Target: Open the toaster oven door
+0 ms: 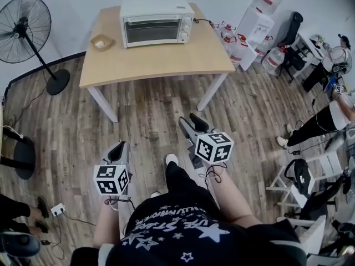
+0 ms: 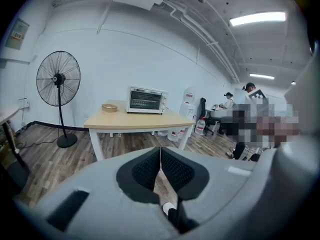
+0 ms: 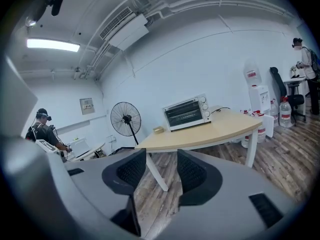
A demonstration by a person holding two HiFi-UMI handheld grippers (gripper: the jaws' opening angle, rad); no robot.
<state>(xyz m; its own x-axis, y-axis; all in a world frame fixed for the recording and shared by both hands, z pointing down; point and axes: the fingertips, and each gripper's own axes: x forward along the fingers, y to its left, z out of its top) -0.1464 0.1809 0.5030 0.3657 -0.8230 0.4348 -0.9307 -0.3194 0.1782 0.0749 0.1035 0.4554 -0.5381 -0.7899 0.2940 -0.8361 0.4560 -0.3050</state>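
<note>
A white toaster oven point(image 1: 157, 22) stands at the back of a light wooden table point(image 1: 155, 62), its glass door closed. It also shows far off in the left gripper view, toaster oven point(image 2: 146, 100), and in the right gripper view, toaster oven point(image 3: 187, 112). Both grippers hang low over the wood floor, well short of the table. My left gripper point(image 1: 117, 150) has its black pads pressed together with nothing between them, left gripper point(image 2: 160, 151). My right gripper point(image 1: 192, 124) stands open and empty, with a clear gap between its pads, right gripper point(image 3: 161, 166).
A small wooden dish point(image 1: 102, 41) sits on the table left of the oven. A black standing fan point(image 1: 25, 29) is at the left. Water jugs and a dispenser point(image 1: 252, 29) crowd the table's right side. A seated person point(image 1: 327, 121) and chairs are at the far right.
</note>
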